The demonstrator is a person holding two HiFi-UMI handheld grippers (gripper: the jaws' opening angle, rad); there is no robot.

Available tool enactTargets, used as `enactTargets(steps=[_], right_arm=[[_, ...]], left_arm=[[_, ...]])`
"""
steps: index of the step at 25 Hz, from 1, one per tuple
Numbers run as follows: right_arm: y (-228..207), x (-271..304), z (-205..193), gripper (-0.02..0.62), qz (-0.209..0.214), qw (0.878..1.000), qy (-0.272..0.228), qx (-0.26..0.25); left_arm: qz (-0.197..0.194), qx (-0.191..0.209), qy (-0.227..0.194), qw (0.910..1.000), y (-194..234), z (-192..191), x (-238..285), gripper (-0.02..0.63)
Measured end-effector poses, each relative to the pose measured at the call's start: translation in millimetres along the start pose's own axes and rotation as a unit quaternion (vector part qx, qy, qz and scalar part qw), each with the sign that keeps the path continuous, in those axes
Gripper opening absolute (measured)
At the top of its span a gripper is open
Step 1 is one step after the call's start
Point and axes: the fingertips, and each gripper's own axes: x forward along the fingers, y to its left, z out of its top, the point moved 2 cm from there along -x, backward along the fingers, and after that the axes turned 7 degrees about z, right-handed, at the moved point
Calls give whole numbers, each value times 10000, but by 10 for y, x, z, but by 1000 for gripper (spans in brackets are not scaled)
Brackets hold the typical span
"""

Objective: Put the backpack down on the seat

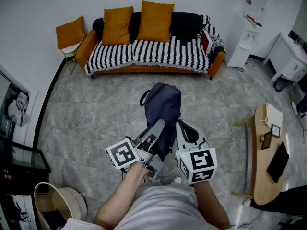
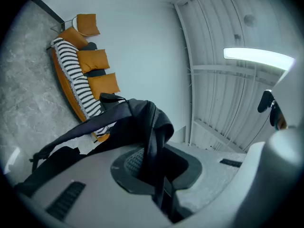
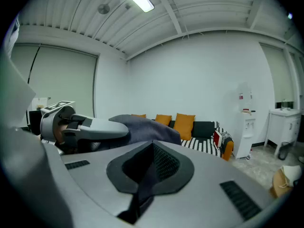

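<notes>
Head view: navy backpack point(image 1: 163, 107) held up over the grey tiled floor point(image 1: 86, 114), between the person and the striped sofa point(image 1: 148, 54), well apart from the sofa. Left gripper point(image 1: 158, 127) and right gripper point(image 1: 181, 128) meet the bag's near side from left and right. Orange cushions point(image 1: 154, 14) lean on the sofa back.

Left gripper view: jaws closed on a dark strap point(image 2: 153, 141) of the backpack, which runs up out of the pads and drapes over to the left. The sofa lies beyond, turned sideways in this view.

Right gripper view: jaws closed on a fold of dark backpack fabric point(image 3: 145, 175), pinched between the pads. The bag's body bulges just beyond, with the left gripper against it at left. The sofa stands by the far wall, clear of the bag.
</notes>
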Motion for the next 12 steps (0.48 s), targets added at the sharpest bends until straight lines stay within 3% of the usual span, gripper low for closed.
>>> enactTargets(steps=[12], right_arm=[[95, 123, 5, 2, -94, 10000, -16, -3]], left_arm=[[-111, -14, 113, 9999, 63, 96, -46, 35]])
